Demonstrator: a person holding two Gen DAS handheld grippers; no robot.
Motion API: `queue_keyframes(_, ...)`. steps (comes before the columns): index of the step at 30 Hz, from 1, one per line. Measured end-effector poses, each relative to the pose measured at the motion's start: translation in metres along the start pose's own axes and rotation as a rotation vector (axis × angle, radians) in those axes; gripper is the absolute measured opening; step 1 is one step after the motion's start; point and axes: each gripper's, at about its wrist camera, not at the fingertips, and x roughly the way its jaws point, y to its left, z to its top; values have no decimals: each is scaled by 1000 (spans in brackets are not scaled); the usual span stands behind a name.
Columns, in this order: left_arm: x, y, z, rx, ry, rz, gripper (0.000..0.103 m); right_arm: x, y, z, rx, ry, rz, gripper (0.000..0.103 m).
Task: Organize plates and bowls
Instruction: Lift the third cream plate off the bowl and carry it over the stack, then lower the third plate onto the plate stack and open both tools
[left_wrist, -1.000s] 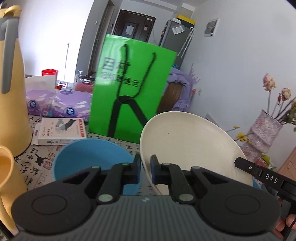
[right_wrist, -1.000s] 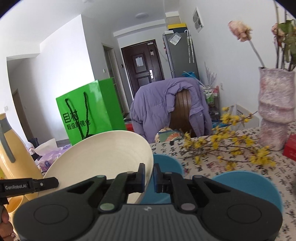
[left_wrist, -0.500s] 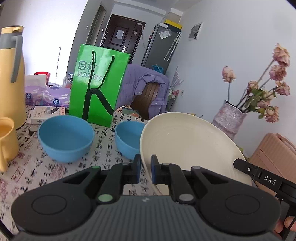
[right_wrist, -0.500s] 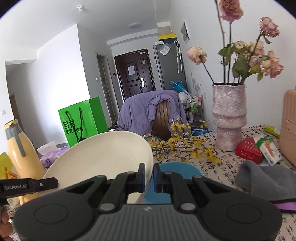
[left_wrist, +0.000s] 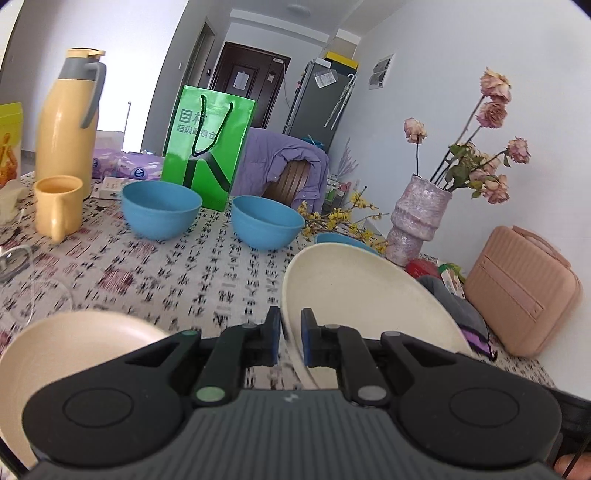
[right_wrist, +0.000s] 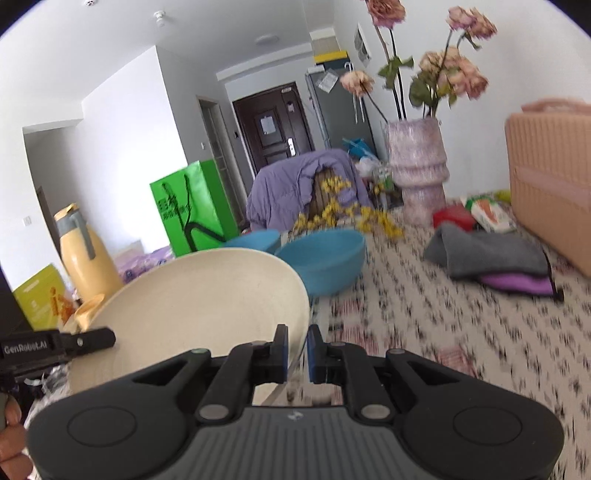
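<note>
Both grippers are pinched nearly shut on one cream plate, left gripper and right gripper on opposite rims. It's tilted above the table, with another plate lying lower left.

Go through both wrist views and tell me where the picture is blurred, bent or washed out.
Left wrist view: the patterned tablecloth smears with motion blur, the held cream plate stays fairly sharp, and the window behind the yellow jug is blown out white. Right wrist view: blur is stronger, streaking the cloth and softening the blue bowl; fisheye bends the walls and darkens the corners in both.
</note>
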Motion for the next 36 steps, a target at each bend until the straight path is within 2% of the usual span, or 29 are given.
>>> queue_keyframes(8,-47,-7,-63,41,18,7,12,-42,-14,-74,40,81,-1,11)
queue_keyframes(15,-55,2,-90,9,65,18,12,-58,-13,-95,-9,84,-21,10)
queue_keyframes(25,-57,22,-82,-24,50,60,12,-50,8,-91,-40,90,-2,10)
queue_keyframes(36,-68,90,-63,-80,3,177,12,2,83,-86,-135,155,81,11)
